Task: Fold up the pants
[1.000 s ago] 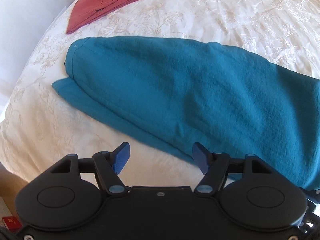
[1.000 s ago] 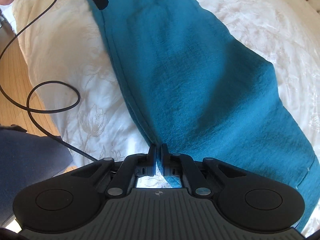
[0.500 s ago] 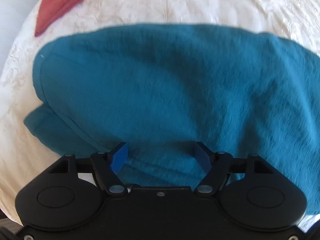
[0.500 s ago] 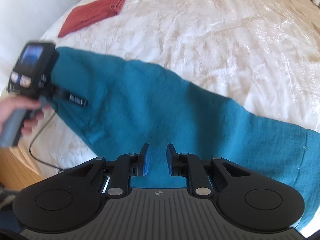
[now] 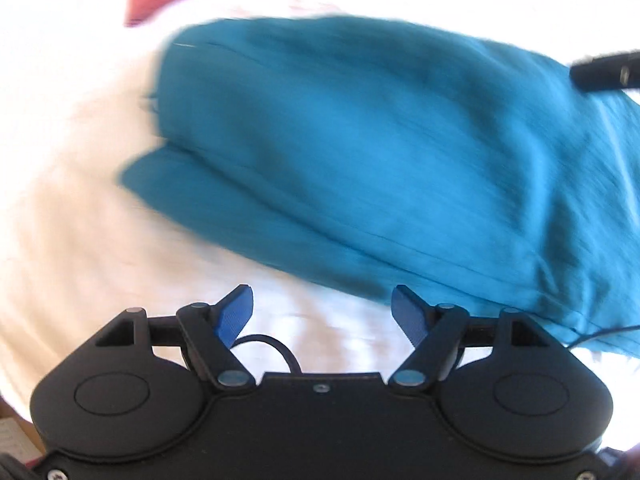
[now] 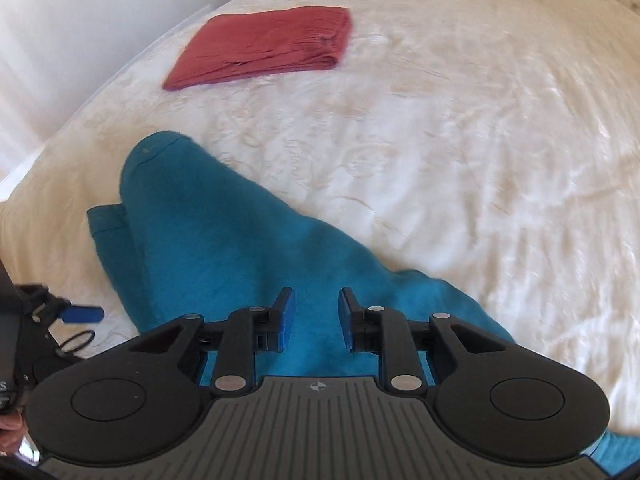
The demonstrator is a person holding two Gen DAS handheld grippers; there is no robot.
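Left wrist view: your left gripper (image 5: 322,312) has its jaws spread wide and empty over the white bed (image 5: 80,240), just short of the teal pants' (image 5: 360,152) near edge. Right wrist view: your right gripper (image 6: 316,318), jaws just opening to a narrow gap, hangs over the pants (image 6: 224,240) near the bed's (image 6: 460,140) front edge; folded red cloth (image 6: 264,46) lies toward the far left corner.

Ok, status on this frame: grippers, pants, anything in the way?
Left gripper open, empty, jaws just widened. Right gripper just opened, jaws apart over the teal pants, gripping nothing. Pants folded lengthwise on the bedspread. Folded red garment lies apart.
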